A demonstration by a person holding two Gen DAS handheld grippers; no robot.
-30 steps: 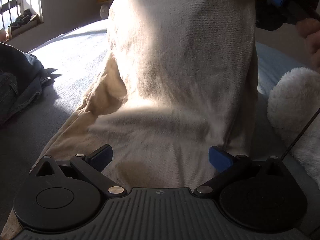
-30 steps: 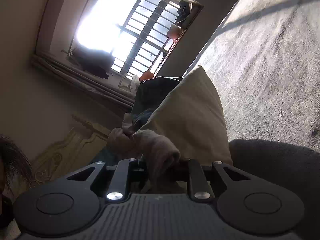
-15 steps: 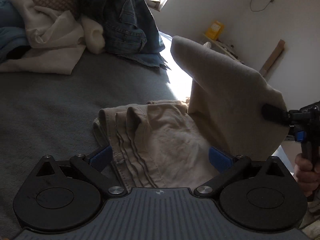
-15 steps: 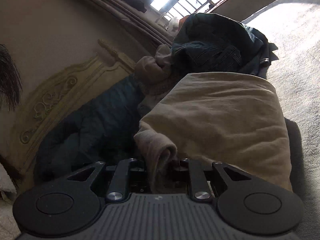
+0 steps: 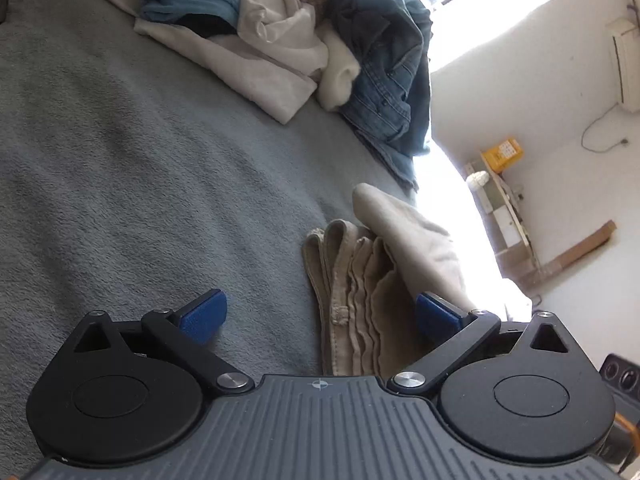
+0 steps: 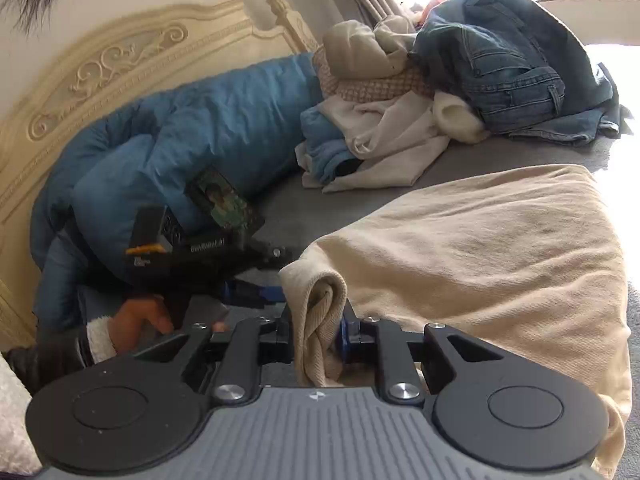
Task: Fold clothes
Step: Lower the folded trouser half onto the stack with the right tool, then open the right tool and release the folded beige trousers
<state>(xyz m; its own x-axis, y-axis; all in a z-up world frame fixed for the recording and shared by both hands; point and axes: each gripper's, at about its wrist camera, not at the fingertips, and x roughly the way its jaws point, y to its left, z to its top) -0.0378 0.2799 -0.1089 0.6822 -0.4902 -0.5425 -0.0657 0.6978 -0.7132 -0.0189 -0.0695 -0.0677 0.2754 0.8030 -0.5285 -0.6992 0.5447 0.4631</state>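
- Beige trousers [image 6: 480, 240]: we see them lying on the grey bed cover [image 5: 140, 180], partly folded, with the waistband end stacked in ridged layers at the near edge in the left wrist view.
- Right gripper [image 6: 320, 332]: we note its jaws clamped on a rolled, bunched edge of the beige cloth, which drapes away from it in a broad, soft sheet.
- Left gripper [image 5: 320, 316]: we find its blue pads well apart and holding nothing; the layered waistband lies between and just ahead of them.
- Progress: we judge one fold to be in the making, the lifted flap not yet laid flat on the stacked part; smoothing and any further fold remain.
- Unfolded pile [image 6: 420, 92]: we count denim, a white garment, a checked piece and a blue one, heaped near the headboard [image 6: 120, 64], all still to be done.
- Materials: we read the trousers as a matte, woven cotton with stitched seams, limp and easily creased; the cover as a short, fuzzy fleece; the denim as stiffer and heavier; the headboard as carved, cream-painted wood.
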